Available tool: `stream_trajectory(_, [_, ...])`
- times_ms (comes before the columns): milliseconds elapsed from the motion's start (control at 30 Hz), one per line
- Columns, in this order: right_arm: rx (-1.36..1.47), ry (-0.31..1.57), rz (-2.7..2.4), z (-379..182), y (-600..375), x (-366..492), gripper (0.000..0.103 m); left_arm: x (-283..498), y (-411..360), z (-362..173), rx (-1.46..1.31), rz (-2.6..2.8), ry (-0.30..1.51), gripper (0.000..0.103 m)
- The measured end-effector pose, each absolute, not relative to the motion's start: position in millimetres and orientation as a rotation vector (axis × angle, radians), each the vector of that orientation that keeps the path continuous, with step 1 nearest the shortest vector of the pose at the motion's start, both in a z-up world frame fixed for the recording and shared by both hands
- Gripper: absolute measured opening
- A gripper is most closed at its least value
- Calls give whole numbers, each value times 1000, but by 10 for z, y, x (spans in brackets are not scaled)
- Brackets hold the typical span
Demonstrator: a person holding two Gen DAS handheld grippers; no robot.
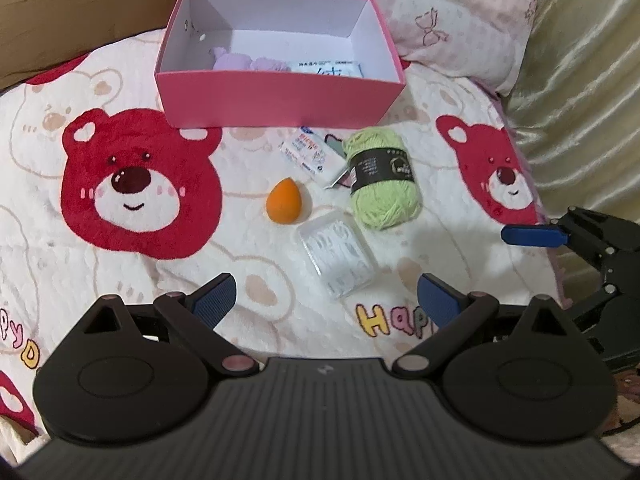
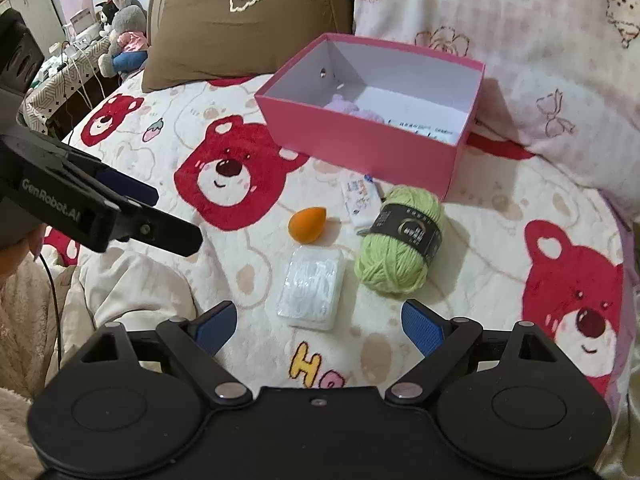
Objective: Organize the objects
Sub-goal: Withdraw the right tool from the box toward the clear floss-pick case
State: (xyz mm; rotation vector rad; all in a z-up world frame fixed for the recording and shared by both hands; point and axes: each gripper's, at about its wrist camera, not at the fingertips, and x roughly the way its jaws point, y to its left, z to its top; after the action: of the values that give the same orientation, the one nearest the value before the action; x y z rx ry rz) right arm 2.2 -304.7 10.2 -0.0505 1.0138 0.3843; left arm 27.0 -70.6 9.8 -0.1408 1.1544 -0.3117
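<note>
Bear-print blanket (image 1: 140, 184), pink box (image 1: 280, 96), green yarn (image 1: 384, 176), left claw (image 1: 324, 300) released, right claw (image 2: 320, 320) released

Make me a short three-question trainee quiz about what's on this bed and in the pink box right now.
1. True or false: the green yarn ball lies inside the pink box.
2. Which lies nearest the orange sponge? A) clear plastic case B) brown pillow C) plush toys
3. Fill in: both the left gripper and the right gripper are ____.

Key: 1 false; 2 A; 3 open
</note>
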Motion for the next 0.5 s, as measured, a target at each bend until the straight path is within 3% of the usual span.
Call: stream_trajectory(500, [-63,1076,424,-263,-2917,89,92,210,-757,-307,-183,-292,1184,97])
